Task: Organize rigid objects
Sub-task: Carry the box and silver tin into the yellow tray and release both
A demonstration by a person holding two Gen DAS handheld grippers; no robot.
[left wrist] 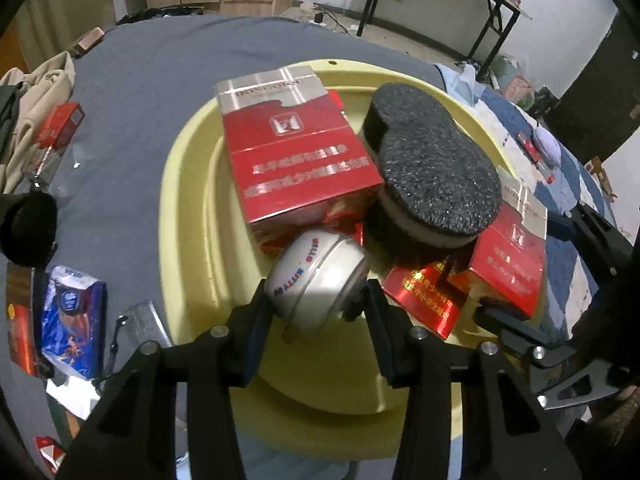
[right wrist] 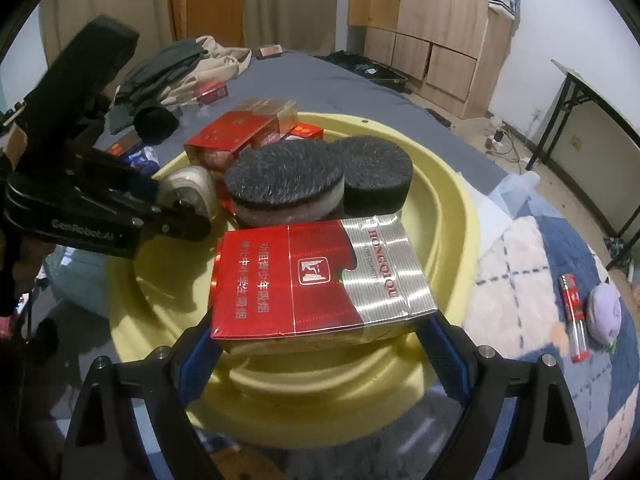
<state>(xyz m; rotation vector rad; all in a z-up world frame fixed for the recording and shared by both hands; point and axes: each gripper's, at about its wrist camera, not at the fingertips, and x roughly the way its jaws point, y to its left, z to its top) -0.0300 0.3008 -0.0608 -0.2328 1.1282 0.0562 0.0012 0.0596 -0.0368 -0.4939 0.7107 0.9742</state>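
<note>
the left gripper (left wrist: 316,300) has its jaws clamped on a round white tin (left wrist: 316,280), glossy, with coloured lettering along its rim, held low in the centre of the left wrist view over the yellow plastic basin (left wrist: 188,208). in the right wrist view the same tin (right wrist: 188,192) shows at middle left, pinched in the left gripper (right wrist: 176,208). the right gripper (right wrist: 320,344) grips a red and silver cigarette pack (right wrist: 320,280), a flat foil-wrapped box, between its blue-padded jaws at the basin's (right wrist: 452,200) near rim. inside the smooth oval basin lie a larger red cigarette carton (left wrist: 296,152), shiny and rectangular, and a shoe brush (left wrist: 436,164) with dense dark bristles and a pale body. the basin sits on a bed with a grey sheet (left wrist: 160,64). a red lighter (right wrist: 574,316) lies on a checked quilt (right wrist: 520,264) at the right of the right wrist view.
</note>
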